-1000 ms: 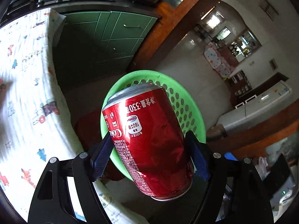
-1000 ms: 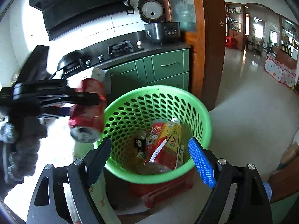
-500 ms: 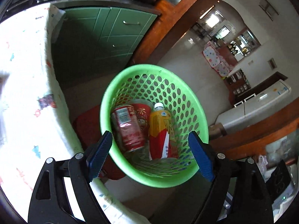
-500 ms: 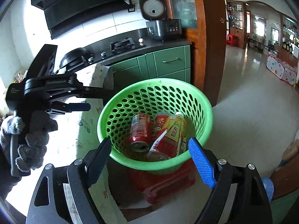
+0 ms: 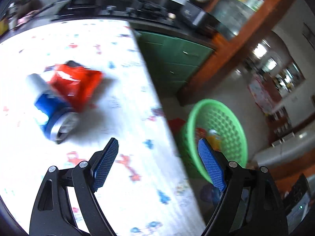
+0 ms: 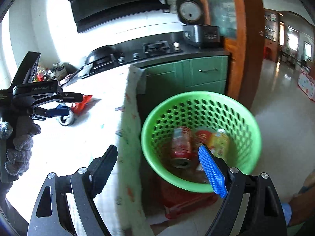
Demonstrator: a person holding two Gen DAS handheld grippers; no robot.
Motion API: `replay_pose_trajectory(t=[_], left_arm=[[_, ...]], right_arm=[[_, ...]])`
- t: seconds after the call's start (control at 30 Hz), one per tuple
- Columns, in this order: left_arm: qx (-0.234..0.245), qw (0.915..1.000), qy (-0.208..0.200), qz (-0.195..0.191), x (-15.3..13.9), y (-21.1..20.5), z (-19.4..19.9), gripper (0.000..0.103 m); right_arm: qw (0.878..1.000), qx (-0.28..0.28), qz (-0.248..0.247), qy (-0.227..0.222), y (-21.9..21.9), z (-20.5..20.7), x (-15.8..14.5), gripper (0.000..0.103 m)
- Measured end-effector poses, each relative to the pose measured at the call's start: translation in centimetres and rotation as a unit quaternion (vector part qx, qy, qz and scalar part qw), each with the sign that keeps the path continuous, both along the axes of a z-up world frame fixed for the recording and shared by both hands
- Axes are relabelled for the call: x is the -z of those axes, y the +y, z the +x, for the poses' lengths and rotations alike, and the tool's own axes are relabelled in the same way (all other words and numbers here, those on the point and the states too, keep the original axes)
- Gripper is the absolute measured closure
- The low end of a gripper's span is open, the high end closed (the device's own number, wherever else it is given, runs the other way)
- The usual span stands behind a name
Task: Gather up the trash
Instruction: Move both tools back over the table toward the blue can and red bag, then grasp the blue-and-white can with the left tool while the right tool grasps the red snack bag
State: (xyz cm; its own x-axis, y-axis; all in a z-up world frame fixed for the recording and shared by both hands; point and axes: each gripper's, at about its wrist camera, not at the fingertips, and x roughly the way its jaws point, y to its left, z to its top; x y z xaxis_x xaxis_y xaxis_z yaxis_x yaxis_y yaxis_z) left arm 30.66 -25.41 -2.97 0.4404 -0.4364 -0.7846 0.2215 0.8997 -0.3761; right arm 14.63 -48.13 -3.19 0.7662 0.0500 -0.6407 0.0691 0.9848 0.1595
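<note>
My left gripper [image 5: 157, 157] hangs wide and empty over the tablecloth [image 5: 118, 118], facing the blue can [image 5: 51, 110] and red wrapper [image 5: 76, 86] lying together as the next trash. My right gripper [image 6: 157, 169], also wide and empty, waits above the green basket [image 6: 254, 129] holding a red can [image 6: 181, 147].

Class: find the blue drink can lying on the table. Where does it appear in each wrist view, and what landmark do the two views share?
Left wrist view: the blue metal drink can lies blurred at left-centre on the patterned white tablecloth, beside a red wrapper.
Right wrist view: the can is small at the left, near the left hand-held gripper.
Shared landmark: the green perforated plastic basket.
</note>
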Motion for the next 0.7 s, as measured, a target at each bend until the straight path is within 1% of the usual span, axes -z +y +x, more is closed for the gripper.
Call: replay_pose_trajectory(t=[0.07, 0.17, 0.23, 0.3, 0.43, 0.6, 0.7], left_arm=[[-0.036, 0.9993, 0.003, 0.004, -0.3, 2.2, 0.4, 0.021], [-0.081, 0.9966, -0.002, 0.018, -0.7, 5.4, 1.0, 0.021], [-0.101, 0.9948, -0.002, 0.011, -1.1, 7.5, 1.4, 0.021], [-0.119, 0.9929, -0.004, 0.006, -1.4, 9.1, 1.6, 0.021], [-0.150, 0.9886, -0.004, 0.010, -1.5, 11.6, 2.2, 0.021], [-0.184, 0.9825, 0.031, -0.004, 0.1, 13.9, 4.1, 0.021], [-0.191, 0.9808, 0.037, -0.010, 0.8, 14.1, 4.9, 0.021]], right_arm=[[1.000, -0.013, -0.002, -0.001, 1.0, 0.6, -0.2, 0.021], [1.000, -0.029, -0.003, -0.003, 2.3, 1.6, -0.6, 0.021], [0.999, -0.040, -0.005, -0.004, 3.1, 2.2, -0.7, 0.021], [0.999, -0.049, -0.006, -0.004, 3.8, 2.8, -0.6, 0.021], [0.998, -0.068, -0.003, 0.000, 5.2, 3.8, -0.5, 0.021], [0.996, -0.089, -0.007, 0.004, 6.7, 4.9, -0.4, 0.021], [0.995, -0.100, -0.012, 0.007, 7.5, 5.7, -0.4, 0.021]])
